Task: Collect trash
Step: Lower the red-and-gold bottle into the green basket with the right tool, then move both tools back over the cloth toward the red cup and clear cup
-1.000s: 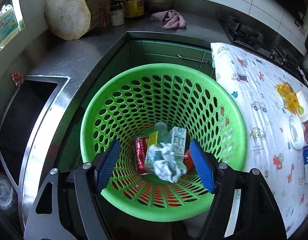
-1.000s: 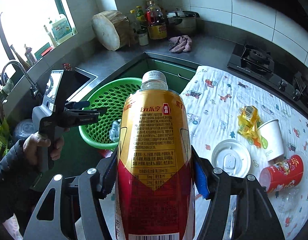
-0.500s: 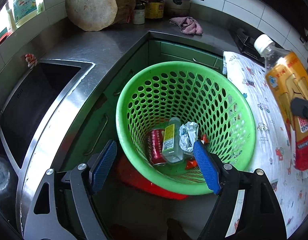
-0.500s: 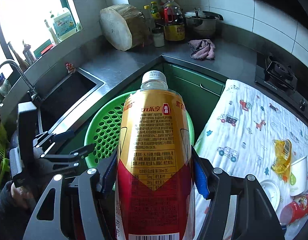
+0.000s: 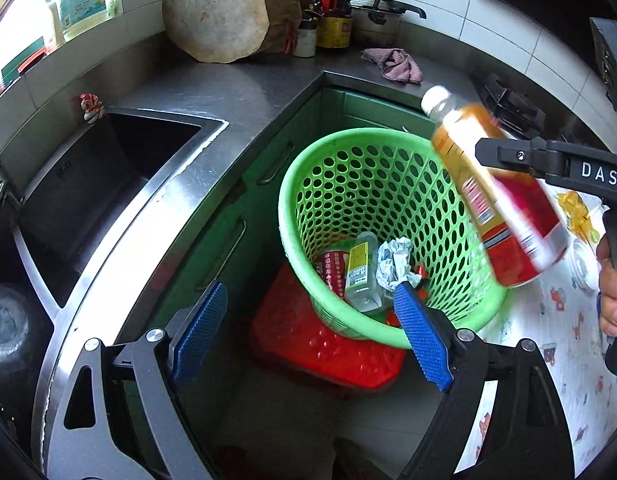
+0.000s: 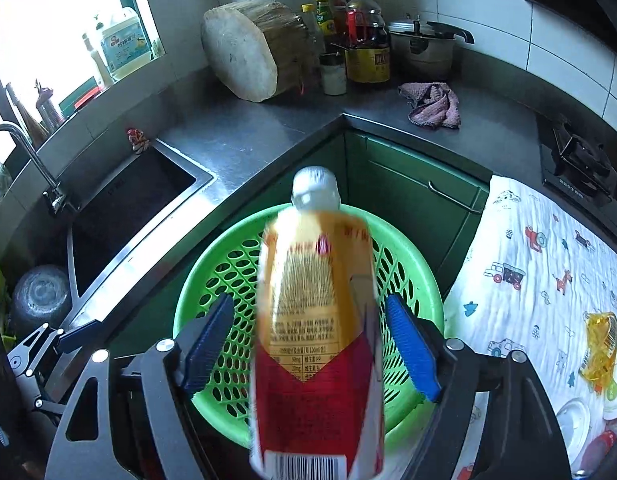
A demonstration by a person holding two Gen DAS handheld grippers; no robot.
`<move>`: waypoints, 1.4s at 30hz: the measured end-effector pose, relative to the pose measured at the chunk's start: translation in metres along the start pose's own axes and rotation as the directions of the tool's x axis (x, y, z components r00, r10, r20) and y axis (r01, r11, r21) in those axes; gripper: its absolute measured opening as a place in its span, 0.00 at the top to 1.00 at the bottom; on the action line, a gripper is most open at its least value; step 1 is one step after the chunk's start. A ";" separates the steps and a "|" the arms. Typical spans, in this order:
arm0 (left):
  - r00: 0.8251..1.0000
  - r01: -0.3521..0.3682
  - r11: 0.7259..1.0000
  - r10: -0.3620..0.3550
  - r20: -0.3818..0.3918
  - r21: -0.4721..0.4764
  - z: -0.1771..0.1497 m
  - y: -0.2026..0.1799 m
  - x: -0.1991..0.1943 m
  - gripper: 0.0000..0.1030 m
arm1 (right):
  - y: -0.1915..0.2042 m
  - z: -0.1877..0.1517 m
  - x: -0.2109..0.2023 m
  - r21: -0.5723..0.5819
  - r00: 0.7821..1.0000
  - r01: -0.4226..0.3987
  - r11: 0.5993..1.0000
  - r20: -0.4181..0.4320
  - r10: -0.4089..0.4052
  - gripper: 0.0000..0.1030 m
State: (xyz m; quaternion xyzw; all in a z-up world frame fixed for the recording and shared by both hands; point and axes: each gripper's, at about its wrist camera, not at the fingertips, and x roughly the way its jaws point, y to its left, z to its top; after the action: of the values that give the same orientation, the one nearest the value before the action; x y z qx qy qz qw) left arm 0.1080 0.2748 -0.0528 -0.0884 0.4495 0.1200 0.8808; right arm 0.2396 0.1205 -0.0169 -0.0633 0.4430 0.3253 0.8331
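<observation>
A large yellow-and-red drink bottle [image 6: 316,320] with a white cap hangs blurred between the spread pads of my right gripper [image 6: 308,344], which is open; neither pad touches it. It sits right above the green perforated basket [image 6: 212,280]. In the left wrist view the same bottle [image 5: 496,196] tilts over the basket's [image 5: 308,184] right rim, beside the right gripper's finger [image 5: 548,160]. The basket holds a red can [image 5: 328,268], a small clear bottle [image 5: 360,276] and crumpled foil [image 5: 392,260]. My left gripper [image 5: 312,332] is open and empty, low beside the basket.
The basket stands on a red stool [image 5: 328,344] in the corner of green cabinets [image 6: 408,196]. A steel sink [image 5: 88,184] lies left. A printed cloth [image 6: 548,280] on the right carries a yellow wrapper [image 6: 600,344], a white lid [image 6: 572,420] and cups. A chopping block [image 6: 244,52], bottles and a pot stand behind.
My right gripper has moved over the basket and opened; the bottle has come loose and is blurred. My left gripper has drawn back and to the left, away from the basket.
</observation>
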 end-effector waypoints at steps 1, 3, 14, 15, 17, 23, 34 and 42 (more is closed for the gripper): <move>1.000 -0.002 1.000 0.002 -0.002 -0.001 -0.001 0.001 0.000 0.18 | 0.001 -0.001 -0.002 -0.004 1.000 -0.007 1.000 0.006 0.007 0.26; 1.000 -0.006 1.000 0.006 -0.009 -0.004 -0.003 0.002 0.000 0.18 | 0.002 -0.004 -0.008 -0.016 1.000 -0.009 1.000 0.004 0.009 0.26; 1.000 0.020 0.999 -0.021 0.014 0.026 -0.004 -0.033 -0.014 0.16 | -0.038 -0.049 -0.074 -0.003 0.999 0.017 1.000 0.045 -0.017 0.22; 1.000 0.024 0.999 -0.024 0.015 0.032 -0.004 -0.038 -0.015 0.16 | -0.045 -0.055 -0.080 0.006 0.999 0.026 1.000 0.045 -0.026 0.22; 0.999 0.032 0.999 -0.032 0.017 0.043 -0.005 -0.051 -0.017 0.16 | -0.061 -0.065 -0.092 0.022 0.998 0.053 0.998 0.045 -0.054 0.22; 0.998 0.063 0.995 -0.065 0.020 0.083 -0.012 -0.095 -0.026 0.15 | -0.116 -0.095 -0.124 0.077 0.991 0.124 0.989 0.037 -0.127 0.21; 0.992 0.121 0.977 -0.125 0.009 0.176 -0.030 -0.186 -0.040 0.15 | -0.201 -0.150 -0.179 0.149 0.972 0.228 0.962 0.025 -0.234 0.19; 0.986 0.161 0.959 -0.166 -0.001 0.235 -0.034 -0.241 -0.044 0.15 | -0.245 -0.184 -0.209 0.189 0.956 0.286 0.940 0.017 -0.294 0.18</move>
State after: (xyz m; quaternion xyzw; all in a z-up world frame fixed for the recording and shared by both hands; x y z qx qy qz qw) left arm 0.1266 0.0299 -0.0256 -0.0195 0.4435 -0.0062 0.8960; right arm 0.1753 -0.2448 -0.0095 -0.0433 0.4383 0.1581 0.8837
